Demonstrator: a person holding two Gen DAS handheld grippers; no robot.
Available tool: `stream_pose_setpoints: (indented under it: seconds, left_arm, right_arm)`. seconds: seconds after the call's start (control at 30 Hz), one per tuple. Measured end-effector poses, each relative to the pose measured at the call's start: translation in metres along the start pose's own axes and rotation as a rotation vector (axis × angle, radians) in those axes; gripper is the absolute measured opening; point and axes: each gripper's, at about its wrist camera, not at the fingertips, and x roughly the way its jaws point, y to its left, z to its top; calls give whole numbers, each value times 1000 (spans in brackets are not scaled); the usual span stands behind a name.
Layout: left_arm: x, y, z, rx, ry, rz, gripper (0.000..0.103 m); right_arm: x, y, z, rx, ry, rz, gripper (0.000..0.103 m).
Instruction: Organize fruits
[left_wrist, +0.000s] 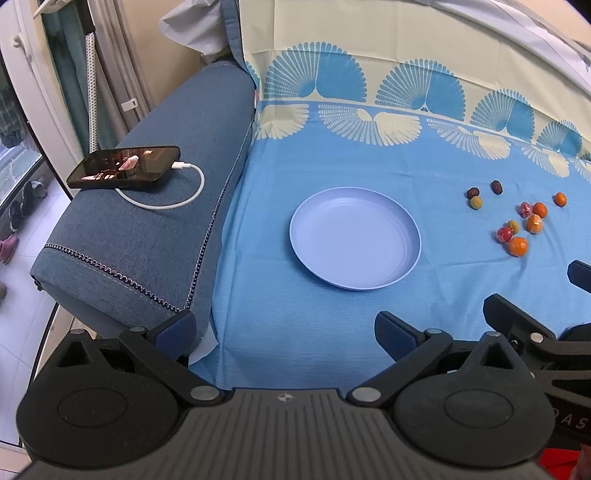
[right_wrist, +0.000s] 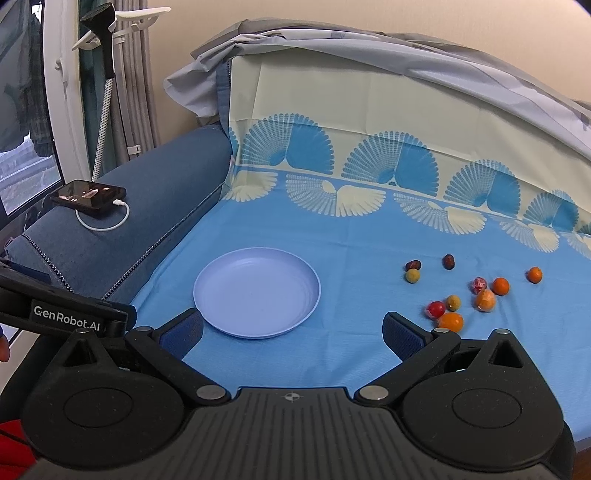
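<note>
An empty lilac plate (left_wrist: 306, 236) (right_wrist: 207, 295) lies on the blue cloth. To its right lie several small loose fruits: orange ones (left_wrist: 518, 246) (right_wrist: 451, 321), red ones (left_wrist: 504, 234) (right_wrist: 436, 308), yellow-green ones (left_wrist: 476, 202) (right_wrist: 412, 275) and dark brown ones (left_wrist: 496, 187) (right_wrist: 448, 261). My left gripper (left_wrist: 286, 334) is open and empty, hovering near the plate's front edge. My right gripper (right_wrist: 293, 330) is open and empty, in front of the plate, its right finger (right_wrist: 400, 338) close to the nearest orange fruit. Part of the right gripper shows in the left wrist view (left_wrist: 517, 321).
A blue sofa armrest (left_wrist: 147, 221) (right_wrist: 92, 243) stands left of the cloth, with a phone (left_wrist: 123, 168) (right_wrist: 88, 195) and its white cable on it. The cloth runs up the backrest (right_wrist: 369, 122). A window and floor with shoes are at far left.
</note>
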Motion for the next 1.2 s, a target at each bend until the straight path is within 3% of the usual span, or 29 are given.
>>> stream_pose_setpoints:
  seconds: [0.37, 0.63, 0.9, 1.2]
  left_arm:
    - [5, -2, 4, -3, 10, 10, 103]
    - [16, -16, 9, 32, 39, -1, 103]
    - [35, -51, 25, 76, 69, -59, 103]
    - [76, -120, 61, 156, 94, -137, 103]
  right_arm:
    - [8, -1, -2, 24, 11, 17, 103]
    - [19, -21, -8, 120, 11, 1, 103]
    - [33, -74, -15, 227, 11, -113, 103]
    - [59, -169, -27, 347, 10, -344, 103]
